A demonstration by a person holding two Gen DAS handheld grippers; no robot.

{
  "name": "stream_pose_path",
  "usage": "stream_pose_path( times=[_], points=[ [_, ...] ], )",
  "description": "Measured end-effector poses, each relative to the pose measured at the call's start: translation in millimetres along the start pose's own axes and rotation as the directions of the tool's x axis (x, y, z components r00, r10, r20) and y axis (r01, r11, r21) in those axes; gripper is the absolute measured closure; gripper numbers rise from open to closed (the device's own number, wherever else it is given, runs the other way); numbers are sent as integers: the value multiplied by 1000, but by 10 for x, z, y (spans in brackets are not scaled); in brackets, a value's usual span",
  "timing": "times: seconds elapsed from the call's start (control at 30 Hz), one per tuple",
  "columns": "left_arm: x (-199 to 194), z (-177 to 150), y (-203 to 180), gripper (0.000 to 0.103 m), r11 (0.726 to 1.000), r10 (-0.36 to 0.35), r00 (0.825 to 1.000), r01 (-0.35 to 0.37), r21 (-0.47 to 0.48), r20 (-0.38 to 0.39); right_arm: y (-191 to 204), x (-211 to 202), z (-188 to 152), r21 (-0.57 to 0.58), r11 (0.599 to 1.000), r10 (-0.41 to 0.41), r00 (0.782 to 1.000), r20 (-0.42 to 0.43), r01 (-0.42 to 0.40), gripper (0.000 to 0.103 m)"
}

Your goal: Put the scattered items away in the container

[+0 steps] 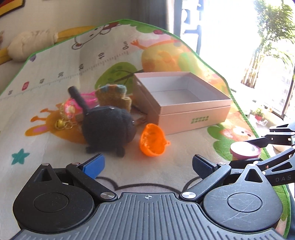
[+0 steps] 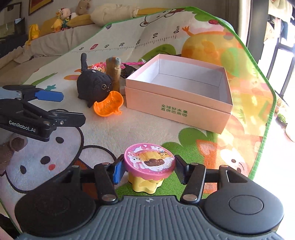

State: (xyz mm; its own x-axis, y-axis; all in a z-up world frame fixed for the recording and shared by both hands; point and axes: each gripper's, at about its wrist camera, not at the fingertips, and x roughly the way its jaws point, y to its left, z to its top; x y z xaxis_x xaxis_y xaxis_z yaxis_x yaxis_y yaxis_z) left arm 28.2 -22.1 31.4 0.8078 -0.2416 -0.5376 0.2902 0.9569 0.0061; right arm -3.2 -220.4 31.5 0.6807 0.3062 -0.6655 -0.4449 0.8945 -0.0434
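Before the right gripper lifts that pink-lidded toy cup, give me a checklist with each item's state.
1. Pink-lidded toy cup between right gripper fingers: ok.
2. Pads pressing on the lid: cannot tell; the right side shows a gap.
3. Pink box open and empty: ok.
4. Path to the box clear: ok.
5. Left gripper open, holding nothing: ok.
6. Black plush cat and orange shell away from the cup: ok.

A home playroom; cartoon play mat (image 2: 202, 129); stuffed toys (image 2: 62, 17) by the wall.
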Motion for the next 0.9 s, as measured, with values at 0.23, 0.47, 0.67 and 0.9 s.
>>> stream_pose_path(
  times=[0.23, 0.47, 0.67, 0.9],
  points=[
    [470, 128, -195, 26, 994, 48, 998, -44, 105, -32, -39, -115, -269, 85, 996, -31, 991, 128, 21, 48],
    [716, 126, -211, 27, 989, 65, 996, -55, 136, -65, -46, -236, -469, 98, 995, -43, 987, 152, 28, 31],
    [588, 81, -257, 46, 985, 51, 996, -39, 171, -68, -54, -312, -522, 108, 993, -56, 982, 181, 37, 20],
    [88, -144, -302, 42, 977, -104, 984, 128, 170, -146, -26, -350, -564, 107, 994, -48, 982, 180, 29, 12]
  ],
)
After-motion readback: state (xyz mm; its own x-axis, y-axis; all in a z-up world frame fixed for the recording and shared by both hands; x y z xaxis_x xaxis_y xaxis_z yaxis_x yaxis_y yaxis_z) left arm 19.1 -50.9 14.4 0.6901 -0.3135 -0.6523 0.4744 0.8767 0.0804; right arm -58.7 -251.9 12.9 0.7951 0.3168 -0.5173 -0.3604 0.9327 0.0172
